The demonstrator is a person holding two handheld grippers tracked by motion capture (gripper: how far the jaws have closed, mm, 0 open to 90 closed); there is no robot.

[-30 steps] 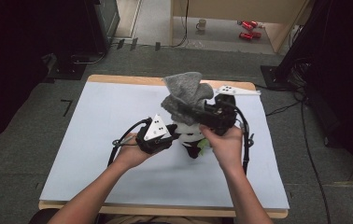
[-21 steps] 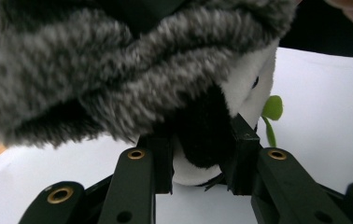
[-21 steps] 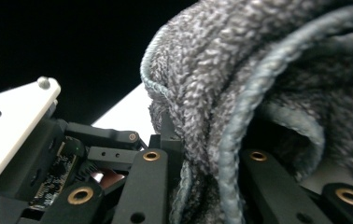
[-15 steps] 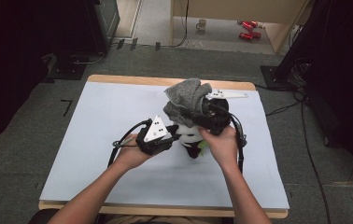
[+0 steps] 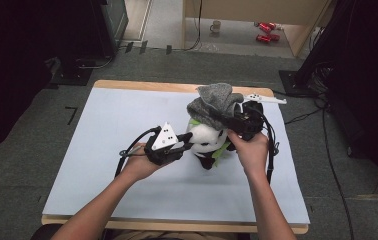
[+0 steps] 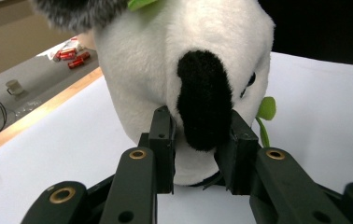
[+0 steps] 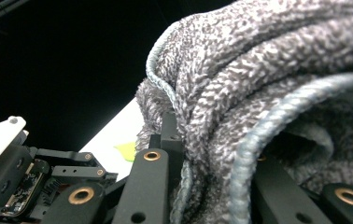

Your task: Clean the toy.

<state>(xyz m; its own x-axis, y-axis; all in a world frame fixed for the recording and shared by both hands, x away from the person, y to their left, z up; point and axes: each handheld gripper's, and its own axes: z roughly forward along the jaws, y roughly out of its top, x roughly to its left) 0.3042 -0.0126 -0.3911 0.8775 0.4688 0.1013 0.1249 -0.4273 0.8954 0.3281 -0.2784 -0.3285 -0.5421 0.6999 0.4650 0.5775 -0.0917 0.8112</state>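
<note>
Pale blue sheeting covers the wooden-edged worktop (image 5: 102,150), which stands on grey carpet in a dim room.

At the worktop's middle, the left tool (image 6: 201,144) is clenched on the soft white-and-black plush panda toy (image 5: 204,140): in the left gripper view its two black jaws press from either side on a black patch of the toy's white fur. The left hand (image 5: 139,162) holds this tool low, just beside the toy's left flank, with the grey three-cornered plate on top.

The right tool (image 7: 198,135) grips the grey knitted woollen hat (image 5: 214,105); in the right gripper view the speckled knit and its pale blue rim bunch between the jaws, which are pinched tight on the fabric. The right hand (image 5: 249,150) holds this tool against the toy's right side, and the hat sits over the top of the panda's head, though how far down it reaches is hard to judge from above.

Small green felt leaves (image 6: 265,109) stick out beside the toy. Farther off, on the floor beyond the worktop, lie a white mug (image 5: 217,26) and red cans (image 5: 263,31).
</note>
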